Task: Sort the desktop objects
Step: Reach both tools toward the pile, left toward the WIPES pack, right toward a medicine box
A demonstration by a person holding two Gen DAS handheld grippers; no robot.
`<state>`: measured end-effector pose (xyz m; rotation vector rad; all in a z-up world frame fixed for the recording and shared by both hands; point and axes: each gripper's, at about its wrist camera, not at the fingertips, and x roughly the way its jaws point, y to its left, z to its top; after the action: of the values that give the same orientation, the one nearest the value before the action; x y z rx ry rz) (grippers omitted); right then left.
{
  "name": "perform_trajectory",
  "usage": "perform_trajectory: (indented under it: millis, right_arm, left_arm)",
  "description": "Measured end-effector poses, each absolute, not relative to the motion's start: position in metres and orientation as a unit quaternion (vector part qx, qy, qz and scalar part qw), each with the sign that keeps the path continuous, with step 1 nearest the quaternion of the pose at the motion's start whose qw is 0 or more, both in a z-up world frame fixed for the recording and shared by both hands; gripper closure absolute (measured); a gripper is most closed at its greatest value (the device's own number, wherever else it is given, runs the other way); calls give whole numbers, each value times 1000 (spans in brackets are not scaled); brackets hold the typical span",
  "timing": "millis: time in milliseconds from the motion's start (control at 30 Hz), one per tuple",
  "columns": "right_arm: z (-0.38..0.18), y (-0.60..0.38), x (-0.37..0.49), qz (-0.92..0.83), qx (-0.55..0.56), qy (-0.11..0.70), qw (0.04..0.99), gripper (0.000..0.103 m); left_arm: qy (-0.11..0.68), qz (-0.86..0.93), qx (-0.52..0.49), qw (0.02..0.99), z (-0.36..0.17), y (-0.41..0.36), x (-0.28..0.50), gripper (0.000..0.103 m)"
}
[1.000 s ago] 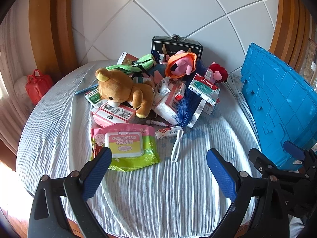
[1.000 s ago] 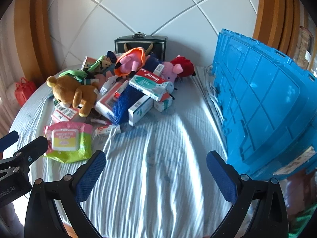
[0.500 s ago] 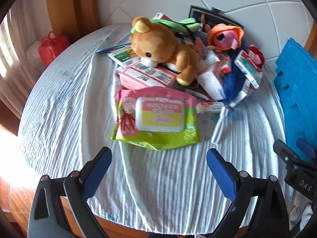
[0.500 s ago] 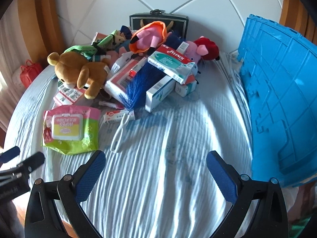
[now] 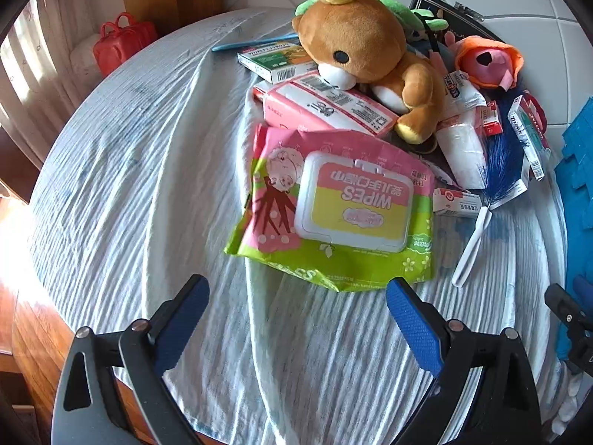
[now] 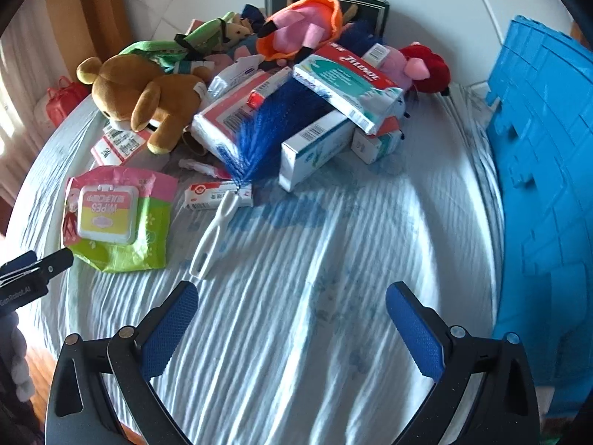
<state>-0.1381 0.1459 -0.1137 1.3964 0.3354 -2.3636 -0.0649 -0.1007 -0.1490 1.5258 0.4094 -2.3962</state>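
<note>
I see my left gripper point(image 5: 296, 319) wide open just before the wipes pack point(image 5: 333, 207), holding nothing. My right gripper point(image 6: 292, 322) is open too, above bare cloth of the counter point(image 6: 315, 259), near the blue brush point(image 6: 237, 185).

Blue crate point(image 6: 537, 170) cut off at frame edge; black case point(image 6: 365, 3) mostly hidden.

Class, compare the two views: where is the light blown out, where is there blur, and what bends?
Left wrist view: glare washes out the tablecloth edge at left; wipes pack is sharp. Right wrist view: cloth folds smear near the blue crate, whose edges bow from fisheye.
</note>
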Motion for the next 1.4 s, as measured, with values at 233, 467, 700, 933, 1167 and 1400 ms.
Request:
perform_trajectory:
  millis: [233, 467, 700, 933, 1167, 1400]
  right_arm:
    - [-117, 101, -167, -811, 478, 152, 300, 38]
    - [-126, 27, -199, -799, 456, 210, 330, 51]
    - [-163, -31, -218, -782, 489, 231, 309, 52]
    - [-190, -44, -154, -738, 555, 174, 342, 52]
    - [-187, -28, -140, -754, 564, 121, 314, 34]
    - [-187, 39, -172, -776, 579, 93, 232, 29]
  left_arm:
    - [145, -804, 554, 160, -184, -78, -70, 5]
    - [133, -789, 566, 199, -206, -107, -79, 5]
    - [113, -791, 557, 227, -199, -184, -109, 6]
    - [126, -819, 514, 223, -154, -219, -125, 6]
    - [126, -835, 520, 126, -136, -174, -117, 6]
    - [137, -796, 574, 133, -183, -142, -122, 5]
